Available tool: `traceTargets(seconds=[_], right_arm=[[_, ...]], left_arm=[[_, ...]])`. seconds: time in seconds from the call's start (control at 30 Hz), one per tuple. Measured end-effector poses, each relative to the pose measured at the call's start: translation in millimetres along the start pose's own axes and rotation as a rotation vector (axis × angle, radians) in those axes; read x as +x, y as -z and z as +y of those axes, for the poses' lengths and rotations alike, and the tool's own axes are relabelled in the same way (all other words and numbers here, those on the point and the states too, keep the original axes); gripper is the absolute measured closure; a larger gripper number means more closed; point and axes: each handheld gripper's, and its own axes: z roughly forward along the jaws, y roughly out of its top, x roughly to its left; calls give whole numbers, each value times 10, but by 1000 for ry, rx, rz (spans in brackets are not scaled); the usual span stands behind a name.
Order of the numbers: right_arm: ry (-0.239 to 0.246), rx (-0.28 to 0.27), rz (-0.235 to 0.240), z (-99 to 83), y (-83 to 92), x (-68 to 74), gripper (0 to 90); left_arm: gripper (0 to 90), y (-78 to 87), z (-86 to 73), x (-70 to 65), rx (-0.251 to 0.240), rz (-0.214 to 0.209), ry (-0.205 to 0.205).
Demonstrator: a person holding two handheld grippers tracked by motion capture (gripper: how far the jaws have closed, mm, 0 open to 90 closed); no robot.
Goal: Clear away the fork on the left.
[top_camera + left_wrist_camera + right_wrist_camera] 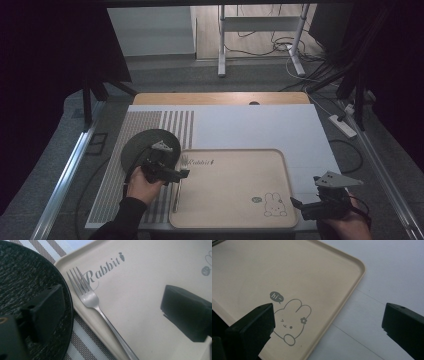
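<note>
1. High view: the left gripper [184, 173], lower left of centre, hovers just above the fork [178, 189] lying along the tray's [235, 220] left edge; the right gripper [296, 204] sits lower right.
2. Left gripper view: jaws spread and empty, the fork [93, 303] lies between them beside the dark plate [22, 272].
3. Right gripper view: jaws spread wide, empty, over the tray's [352, 287] corner.

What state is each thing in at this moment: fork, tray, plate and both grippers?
Fork: lying flat on the tray's left edge, tines toward the far side, not gripped.
Tray: flat on the mat, holding just the fork.
Plate: dark, empty, left of the tray.
Left gripper: jaws open, above the fork.
Right gripper: jaws open, empty, by the tray's near right corner.
</note>
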Motion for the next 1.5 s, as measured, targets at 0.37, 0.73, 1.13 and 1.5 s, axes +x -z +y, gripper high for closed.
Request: traceTargets(seconds=[0.37,0.73,1.13,1.5], right_arm=[[-2,-9,-6,0,6,-6,0],[0,0,-3,1,-1,-7,0],[-1,3,7,0,-7,-10,0],[0,8,2,2,-8,-4,0]], left_arm=[[4,101,-81,-15,-54,7,-37],[0,214,-163,-32,-71,13,-55],[0,348,-301,-51,-113,13,-38],[0,493,-484,-45,-124,33,-11]])
